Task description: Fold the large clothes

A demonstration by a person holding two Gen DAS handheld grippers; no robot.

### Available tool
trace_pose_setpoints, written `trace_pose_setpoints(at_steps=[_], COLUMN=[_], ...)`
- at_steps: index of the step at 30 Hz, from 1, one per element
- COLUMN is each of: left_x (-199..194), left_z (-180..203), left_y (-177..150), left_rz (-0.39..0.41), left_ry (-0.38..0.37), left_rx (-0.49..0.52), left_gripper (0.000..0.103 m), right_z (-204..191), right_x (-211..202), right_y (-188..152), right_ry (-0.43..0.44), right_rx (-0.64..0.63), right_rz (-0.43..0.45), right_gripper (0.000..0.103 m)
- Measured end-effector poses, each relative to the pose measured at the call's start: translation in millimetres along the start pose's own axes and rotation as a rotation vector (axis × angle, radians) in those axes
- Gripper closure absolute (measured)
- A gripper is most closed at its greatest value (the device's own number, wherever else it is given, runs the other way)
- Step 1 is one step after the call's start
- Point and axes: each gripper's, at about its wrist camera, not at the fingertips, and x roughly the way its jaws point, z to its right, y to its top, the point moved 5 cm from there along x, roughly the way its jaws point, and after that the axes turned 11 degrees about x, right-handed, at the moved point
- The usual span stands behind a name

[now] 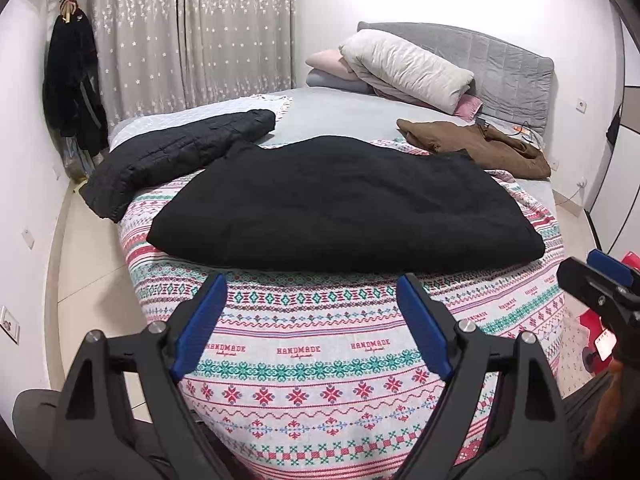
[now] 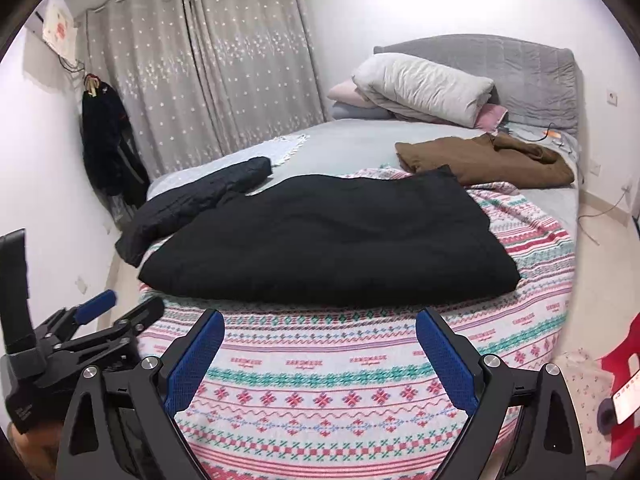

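A large black garment (image 1: 344,204) lies folded into a flat block on the patterned bedspread (image 1: 304,360); it also shows in the right wrist view (image 2: 332,240). My left gripper (image 1: 312,292) is open and empty, held above the foot of the bed just short of the garment's near edge. My right gripper (image 2: 320,328) is open and empty, also short of that edge. The right gripper shows at the right edge of the left wrist view (image 1: 600,280); the left gripper shows at the lower left of the right wrist view (image 2: 116,312).
A black quilted jacket (image 1: 176,152) lies at the bed's left edge. A brown garment (image 1: 476,144) lies at the far right. Pillows and a rolled duvet (image 1: 404,64) rest against the grey headboard. Dark clothes (image 1: 72,80) hang on the left wall. A red stool (image 2: 624,384) stands at the right.
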Motion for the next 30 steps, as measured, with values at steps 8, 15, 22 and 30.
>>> trace_pose_setpoints(at_steps=[8, 15, 22, 30], left_x=[7, 13, 14, 19], left_z=[3, 3, 6, 6], left_y=[1, 0, -1, -7], left_rz=[-0.019, -0.036, -0.045, -0.090], left_ry=[-0.002, 0.004, -0.008, -0.038], left_rx=[0.016, 0.011, 0.015, -0.003], left_gripper=[0.015, 0.015, 0.015, 0.015], right_z=[14, 15, 21, 23], right_x=[6, 14, 17, 23], right_y=[4, 1, 1, -2], right_ry=[-0.054, -0.079, -0.084, -0.098], right_rx=[0.022, -0.004, 0.008, 0.001], right_rz=[0.022, 0.021, 0.018, 0.007], right_gripper=[0.005, 0.005, 0.005, 0.005])
